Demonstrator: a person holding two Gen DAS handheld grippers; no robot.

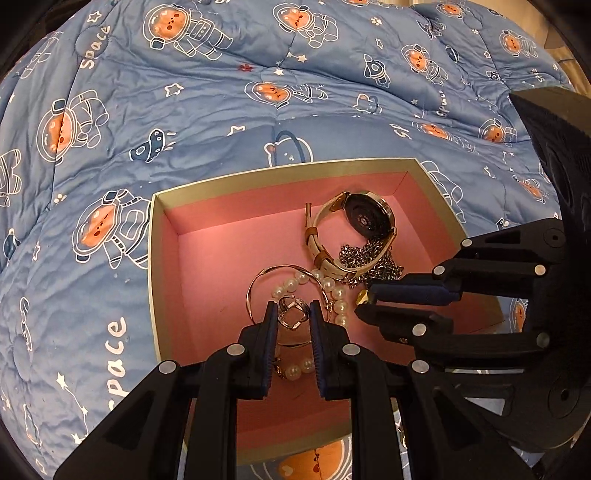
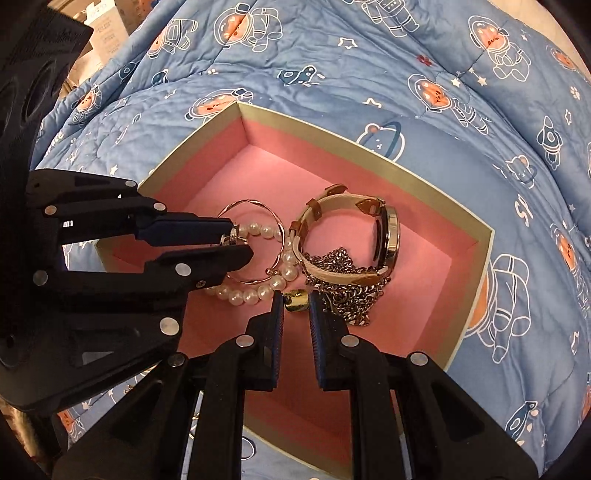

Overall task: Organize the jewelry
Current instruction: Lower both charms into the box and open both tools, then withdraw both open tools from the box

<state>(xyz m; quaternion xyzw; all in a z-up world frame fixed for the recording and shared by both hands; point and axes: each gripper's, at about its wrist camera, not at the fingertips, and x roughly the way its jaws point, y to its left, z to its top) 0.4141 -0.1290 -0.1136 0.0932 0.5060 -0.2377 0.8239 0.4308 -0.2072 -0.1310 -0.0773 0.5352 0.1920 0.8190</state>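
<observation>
An open box with a cream rim (image 1: 280, 171) (image 2: 369, 147) and pink lining lies on a bed. Inside it are a cream-strapped watch (image 1: 365, 218) (image 2: 388, 229), a silver chain (image 1: 369, 258) (image 2: 343, 295), a pearl bracelet (image 1: 332, 291) (image 2: 255, 295) and a thin bangle (image 1: 255, 291) (image 2: 255, 206). My left gripper (image 1: 291, 306) (image 2: 240, 240) is shut on a silver ring (image 1: 291, 314) (image 2: 232, 236), low over the bangle and pearls. My right gripper (image 1: 364, 301) (image 2: 295, 299) is shut on a gold ring (image 1: 362, 295) (image 2: 295, 301), beside the chain.
A blue quilt (image 1: 221, 122) (image 2: 480, 122) printed with astronauts surrounds the box on all sides. The left half of the box floor (image 1: 214, 266) is bare pink. Cardboard boxes (image 2: 103, 29) stand beyond the bed's far left edge.
</observation>
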